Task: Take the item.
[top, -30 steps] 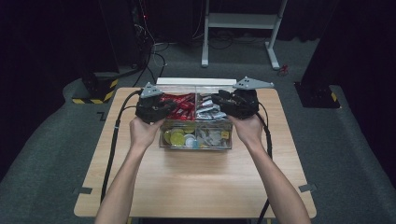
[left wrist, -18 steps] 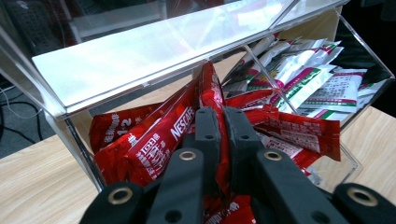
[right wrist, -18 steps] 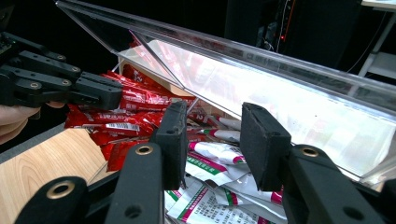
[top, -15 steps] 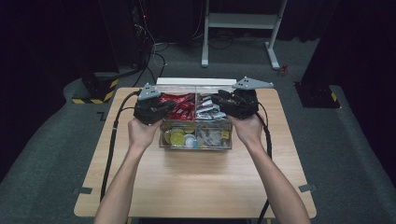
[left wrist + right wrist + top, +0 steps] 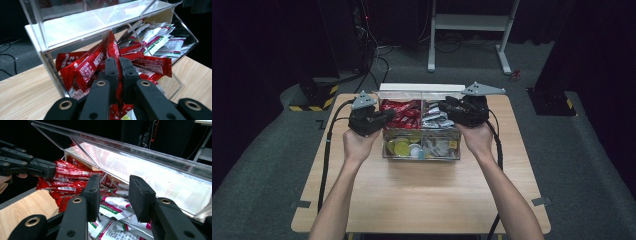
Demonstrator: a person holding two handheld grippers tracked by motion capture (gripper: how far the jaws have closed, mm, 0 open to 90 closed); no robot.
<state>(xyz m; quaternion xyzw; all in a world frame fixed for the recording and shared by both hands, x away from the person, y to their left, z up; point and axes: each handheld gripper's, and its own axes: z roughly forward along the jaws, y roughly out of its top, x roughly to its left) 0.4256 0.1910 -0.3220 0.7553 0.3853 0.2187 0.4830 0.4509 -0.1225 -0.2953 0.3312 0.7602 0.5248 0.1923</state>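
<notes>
Two grippers are at the clear acrylic box on the bench. Left gripper has just been closing, and its fingers are now pinched tight on a red Nescafe sachet standing up between them, more red sachets piled just past the tips. Right gripper has its fingers partly apart, nothing clamped, hovering just above the white-and-green sachets. The raised clear lid hangs right behind the fingers. Near compartments hold gold coin-like rounds and small clear packets.
</notes>
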